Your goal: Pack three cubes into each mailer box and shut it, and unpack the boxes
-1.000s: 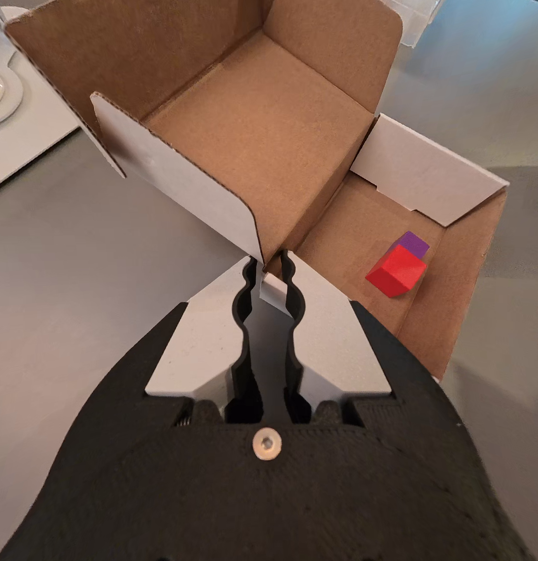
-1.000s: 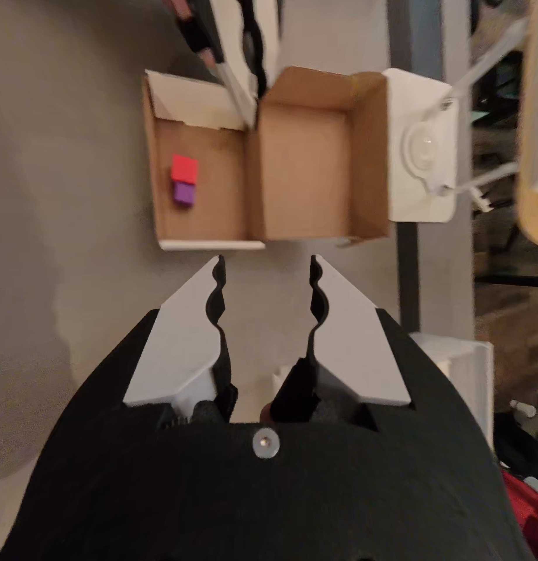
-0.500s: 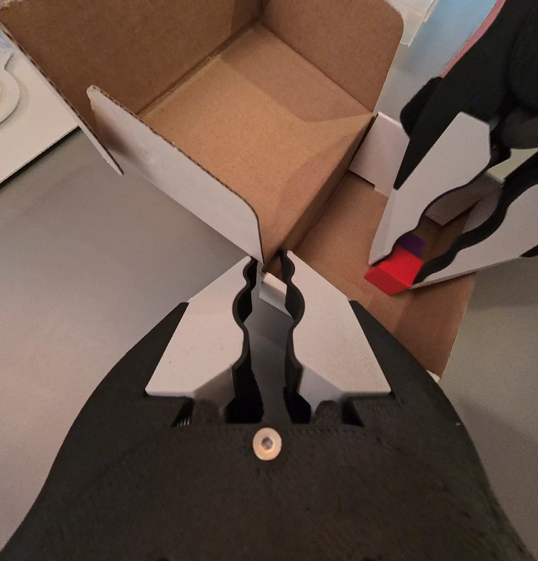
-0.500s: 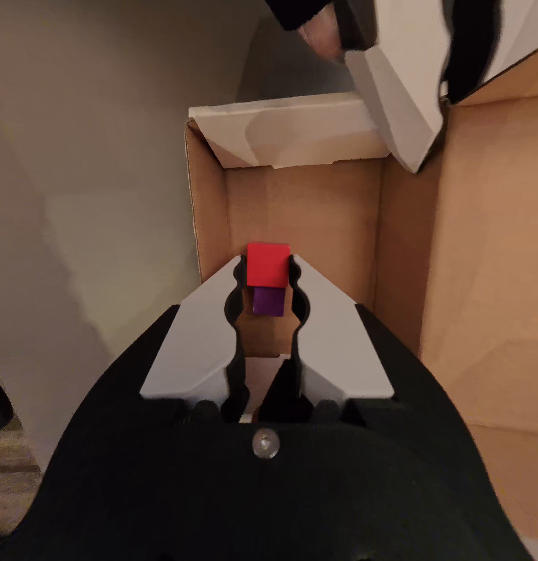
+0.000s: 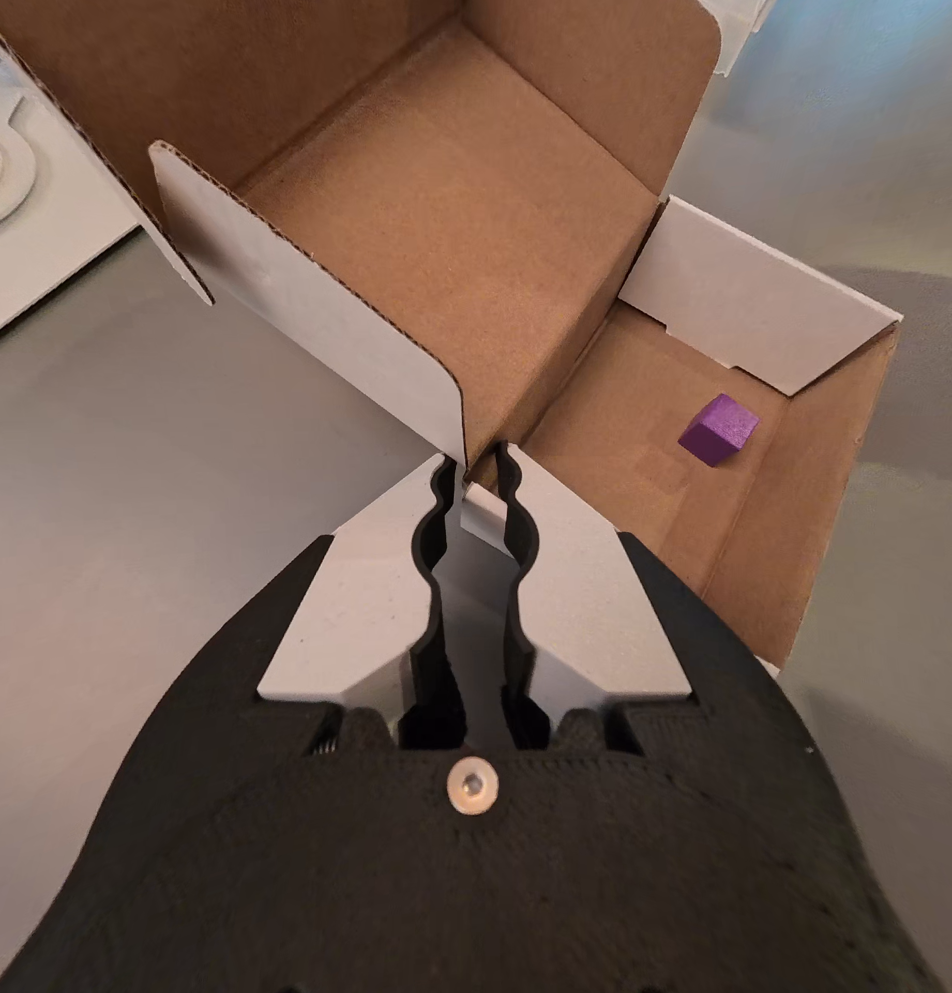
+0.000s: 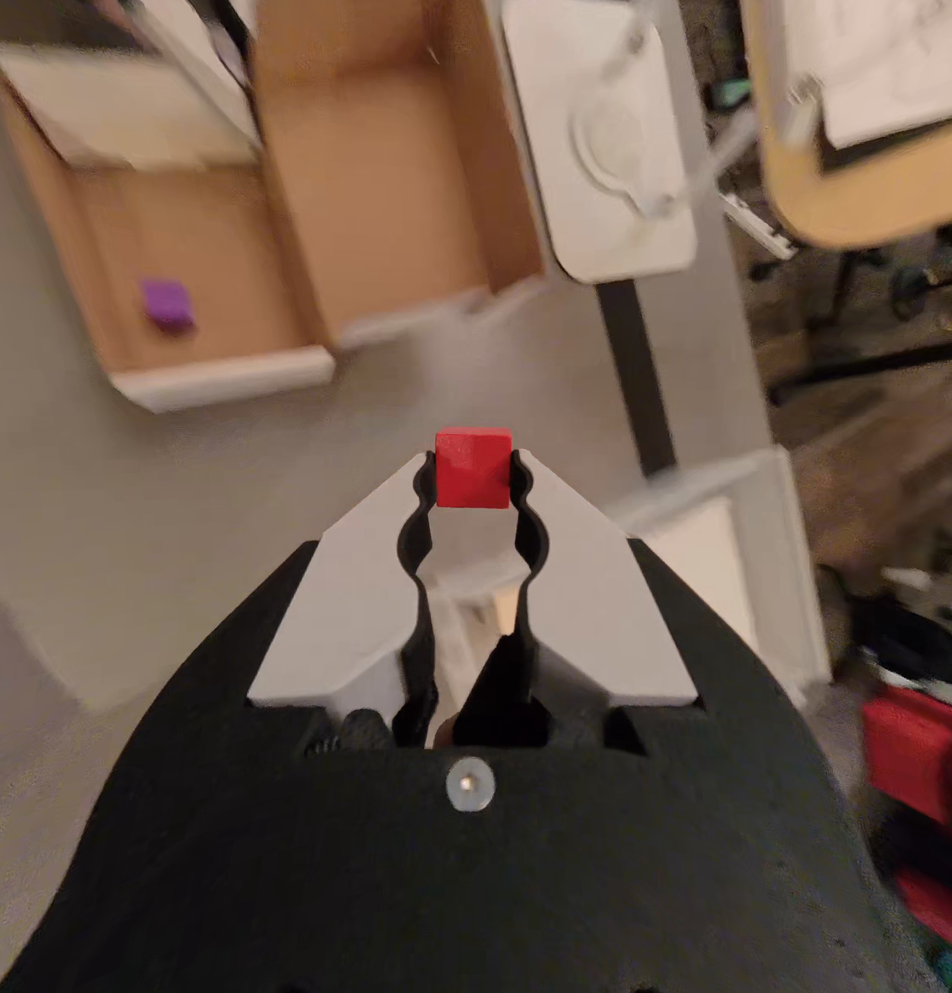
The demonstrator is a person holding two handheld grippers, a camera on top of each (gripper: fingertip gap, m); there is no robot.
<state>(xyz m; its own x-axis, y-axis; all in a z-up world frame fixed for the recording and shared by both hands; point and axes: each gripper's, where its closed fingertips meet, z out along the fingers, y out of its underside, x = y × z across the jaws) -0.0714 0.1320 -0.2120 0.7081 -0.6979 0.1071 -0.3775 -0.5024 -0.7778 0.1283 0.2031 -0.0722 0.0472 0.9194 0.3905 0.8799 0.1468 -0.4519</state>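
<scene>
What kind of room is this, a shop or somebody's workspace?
Probably a workspace or lab, not a shop: a plain grey table with a mailer box, a wooden desk beside it, and clutter on the floor.

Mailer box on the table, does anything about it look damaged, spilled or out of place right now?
Nothing stands out. The mailer box sits open and looks undamaged, its lid held up by the left gripper, with only a purple cube on its floor. The right gripper holds a red cube squarely, clear of the box.
</scene>
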